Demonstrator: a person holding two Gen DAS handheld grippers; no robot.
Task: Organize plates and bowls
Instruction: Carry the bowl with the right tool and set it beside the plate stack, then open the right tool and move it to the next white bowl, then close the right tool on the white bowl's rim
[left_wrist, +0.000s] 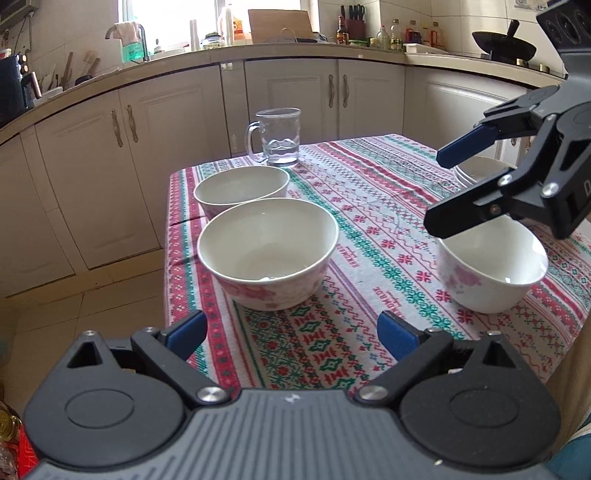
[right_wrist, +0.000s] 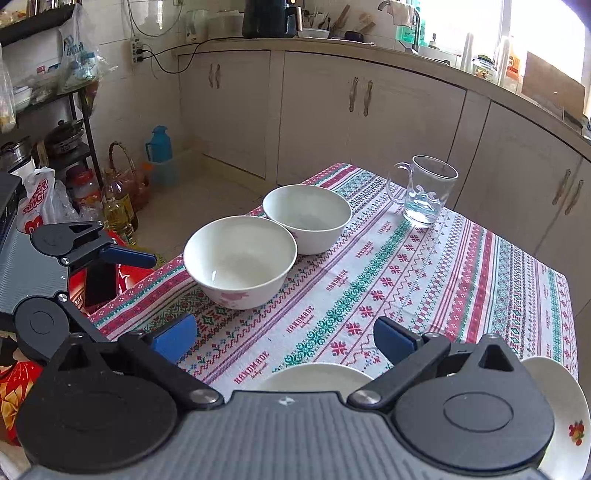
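Fingers (left_wrist: 399, 334) spread; 3 bowls (left_wrist: 267, 251) apparently untouched.

Right gripper (right_wrist: 284, 338) jaws spread, holding nothing, above patterned tablecloth (right_wrist: 461, 266). Two white bowls (right_wrist: 240, 258) (right_wrist: 306, 218) touching, ahead. Glass mug (right_wrist: 424, 192) beyond, apart. Plate (right_wrist: 565, 417) under gripper's right side. Left gripper (right_wrist: 133, 288) at left, jaws apart.

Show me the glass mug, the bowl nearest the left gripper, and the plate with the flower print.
glass mug (left_wrist: 280, 137): left wrist view, front wall.
nearest bowl (left_wrist: 267, 254): left wrist view, inner wall.
flowered plate (right_wrist: 567, 424): right wrist view, bare rim.
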